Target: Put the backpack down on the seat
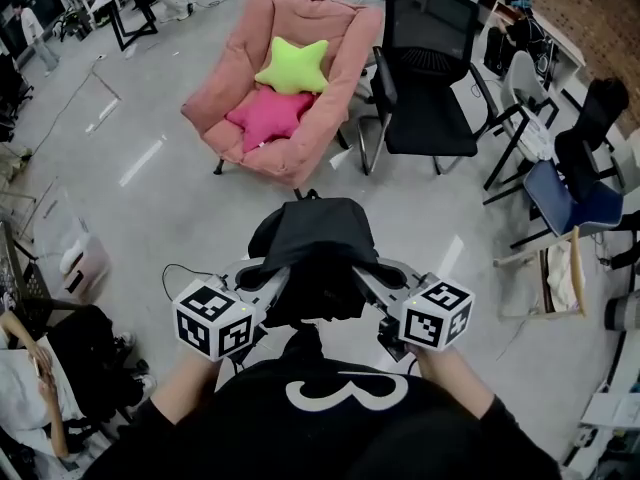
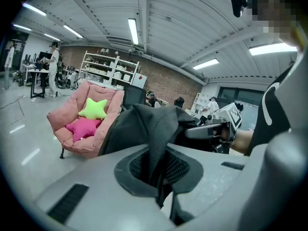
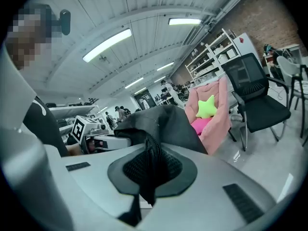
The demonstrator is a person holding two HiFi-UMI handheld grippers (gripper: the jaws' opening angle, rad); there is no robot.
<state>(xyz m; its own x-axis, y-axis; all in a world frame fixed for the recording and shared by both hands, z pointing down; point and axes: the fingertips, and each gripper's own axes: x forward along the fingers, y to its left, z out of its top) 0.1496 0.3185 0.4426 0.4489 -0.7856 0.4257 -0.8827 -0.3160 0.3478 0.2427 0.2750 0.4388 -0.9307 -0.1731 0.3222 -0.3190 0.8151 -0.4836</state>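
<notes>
A black backpack (image 1: 315,238) hangs in the air in front of me, held up by its two mesh straps. My left gripper (image 1: 272,284) is shut on one strap (image 2: 156,160), and my right gripper (image 1: 372,276) is shut on the other strap (image 3: 148,165). The bag's body (image 2: 144,124) bulges just beyond the jaws. The seat, a pink padded chair (image 1: 330,43), stands a few steps ahead on the floor. On it lie a green star cushion (image 1: 293,65) and a pink star cushion (image 1: 268,116). In the right gripper view, the chair (image 3: 214,121) shows to the right of the bag (image 3: 166,121).
A black office chair (image 1: 430,78) stands right beside the pink chair. More chairs, white (image 1: 530,98) and blue (image 1: 565,198), crowd the right side. A person (image 1: 30,378) sits at the lower left, near a white box (image 1: 75,258). Grey floor lies between me and the seat.
</notes>
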